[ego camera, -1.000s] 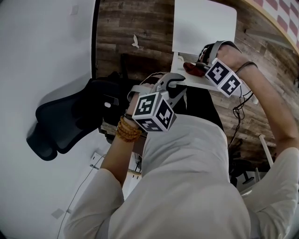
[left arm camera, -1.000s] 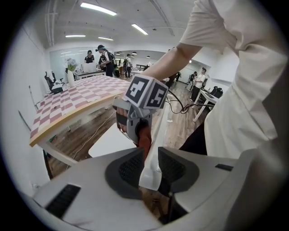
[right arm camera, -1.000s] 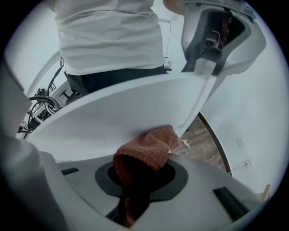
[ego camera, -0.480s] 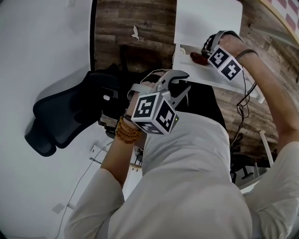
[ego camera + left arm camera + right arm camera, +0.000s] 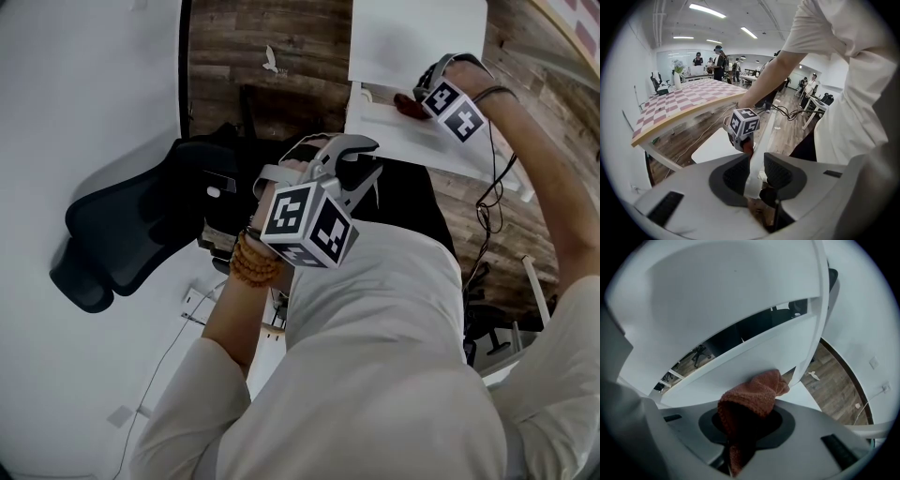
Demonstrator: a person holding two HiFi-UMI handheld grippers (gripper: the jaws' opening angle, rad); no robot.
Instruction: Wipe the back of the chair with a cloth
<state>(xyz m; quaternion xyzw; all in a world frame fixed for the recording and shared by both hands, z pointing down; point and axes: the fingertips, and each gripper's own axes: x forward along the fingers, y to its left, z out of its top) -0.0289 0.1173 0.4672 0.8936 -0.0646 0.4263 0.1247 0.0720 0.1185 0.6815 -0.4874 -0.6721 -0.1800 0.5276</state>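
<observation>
At one o'clock the right gripper (image 5: pixel 415 97) is pinching the limp cloth (image 5: pixel 754 392) by its bunched end against the chair back (image 5: pixel 412 141); left gripper (image 5: pixel 752 173) is clamping its edge

- The cloth (image 5: pixel 754 397) is rust-red and knitted. It sits bunched at the lower centre of the right gripper view, clamped in the right gripper (image 5: pixel 746 423), with its tip touching a white slat.
- The chair back (image 5: pixel 422 141) is white and slatted and lies at the upper right of the head view. Its thin edge is gripped between the jaws of the left gripper (image 5: pixel 757 168).
</observation>
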